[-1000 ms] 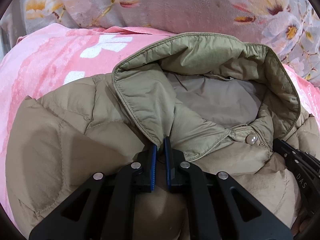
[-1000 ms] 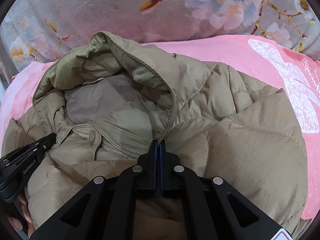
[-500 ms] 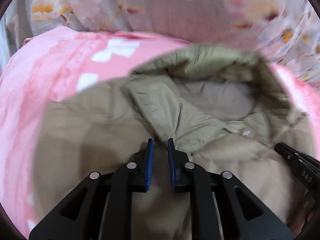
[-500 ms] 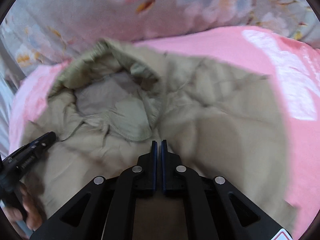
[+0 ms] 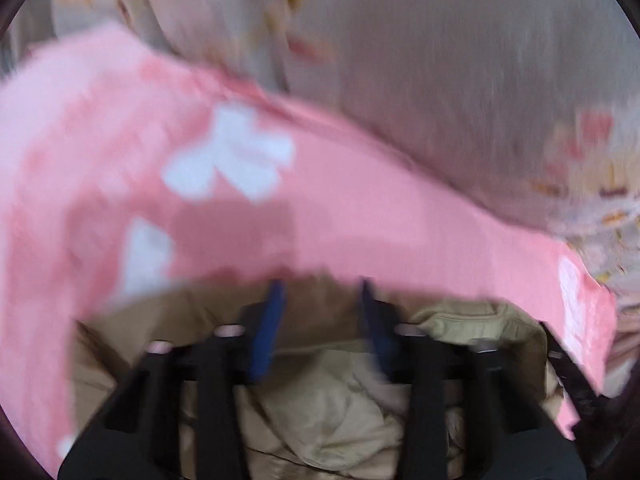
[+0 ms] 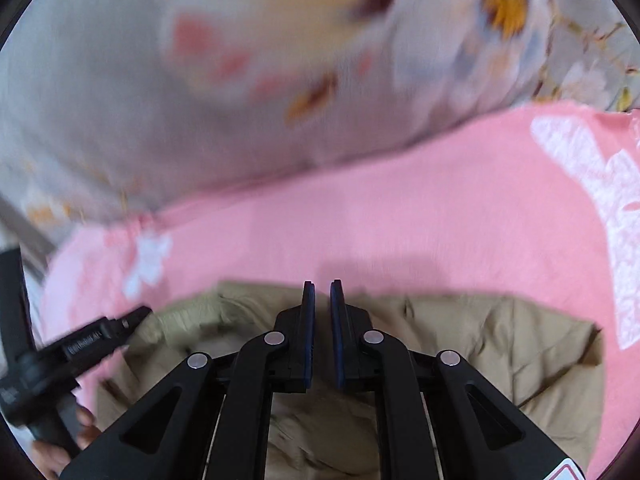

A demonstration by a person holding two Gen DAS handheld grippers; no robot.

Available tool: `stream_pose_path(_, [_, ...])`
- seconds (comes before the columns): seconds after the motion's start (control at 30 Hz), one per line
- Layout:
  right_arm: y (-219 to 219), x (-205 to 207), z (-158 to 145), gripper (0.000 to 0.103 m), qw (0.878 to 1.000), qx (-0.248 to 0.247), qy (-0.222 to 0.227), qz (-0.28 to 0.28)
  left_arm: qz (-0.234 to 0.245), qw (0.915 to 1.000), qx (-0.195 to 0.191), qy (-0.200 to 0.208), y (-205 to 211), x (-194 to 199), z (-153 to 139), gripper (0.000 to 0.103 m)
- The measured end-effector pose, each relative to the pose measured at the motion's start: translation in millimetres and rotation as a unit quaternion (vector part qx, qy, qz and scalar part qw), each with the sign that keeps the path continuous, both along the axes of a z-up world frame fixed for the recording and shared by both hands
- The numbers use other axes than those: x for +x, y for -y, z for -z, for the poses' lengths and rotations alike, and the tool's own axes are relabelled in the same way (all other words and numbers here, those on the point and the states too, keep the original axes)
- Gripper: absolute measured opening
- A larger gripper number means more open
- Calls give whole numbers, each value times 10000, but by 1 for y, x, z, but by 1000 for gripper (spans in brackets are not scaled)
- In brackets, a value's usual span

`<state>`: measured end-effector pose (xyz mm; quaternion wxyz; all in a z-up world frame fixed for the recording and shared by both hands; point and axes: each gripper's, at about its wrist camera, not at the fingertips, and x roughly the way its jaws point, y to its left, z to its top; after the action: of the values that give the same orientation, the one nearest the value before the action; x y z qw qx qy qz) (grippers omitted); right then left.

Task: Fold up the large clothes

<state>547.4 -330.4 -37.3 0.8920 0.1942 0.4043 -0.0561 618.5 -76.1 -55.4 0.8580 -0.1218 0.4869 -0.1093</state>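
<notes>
A tan padded hooded jacket [image 5: 332, 412] lies on a pink blanket, low in both views; it also shows in the right wrist view [image 6: 500, 344]. My left gripper [image 5: 320, 292] is open and empty above the jacket's far edge; this view is blurred. My right gripper [image 6: 322, 286] is slightly open and empty above the same edge. The left gripper [image 6: 138, 316] also shows at the left of the right wrist view, near the jacket's hood side.
The pink blanket [image 6: 400, 220] with white prints covers the surface beyond the jacket. A grey floral quilt [image 6: 200, 100] is bunched up behind it and also shows in the left wrist view [image 5: 460, 80].
Both grippers have let go of the jacket near the hood and opened. Both have lifted and tilted up, so the jacket now sits low in the views.
</notes>
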Motion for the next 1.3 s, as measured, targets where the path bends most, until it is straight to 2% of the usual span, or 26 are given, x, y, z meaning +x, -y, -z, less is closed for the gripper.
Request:
stream_pose_path(0.07, [-5,-17,9,3,9992,-153,-77,-366,226,9996,175,73,3,-15,6,24])
stream_pose_path(0.13, [-6,-34,15,2,9981,-282,-178,-526,534,9964,609,267,5,-38,11,23])
stream_pose_path(0.2, [-3,-45,23,0,9970,-428,-357,-538,684,9936,889,161,4,-51,23,23])
stream_pose_path(0.27, [-4,-51,35,0,9950,-713,-429,-544,732,9921,1012,143,3,-58,31,23])
stream_pose_path(0.4, [-15,-51,51,0,9920,-1067,-434,-525,725,9869,1354,484,9,-71,42,23])
stream_pose_path(0.53, [-32,-49,60,0,9847,-1662,-334,-414,667,9728,1990,980,27,-81,53,23])
stream_pose_path(0.6, [-33,-49,62,0,9823,-1811,-307,-375,597,9713,2022,1099,28,-82,54,23])
stream_pose_path(0.83, [-32,-48,63,0,9818,-1852,-263,-332,559,9719,1948,1199,26,-79,55,23])
stream_pose_path(1.3, [-33,-47,65,0,9803,-1930,-256,-326,540,9686,2068,1269,30,-84,56,23])
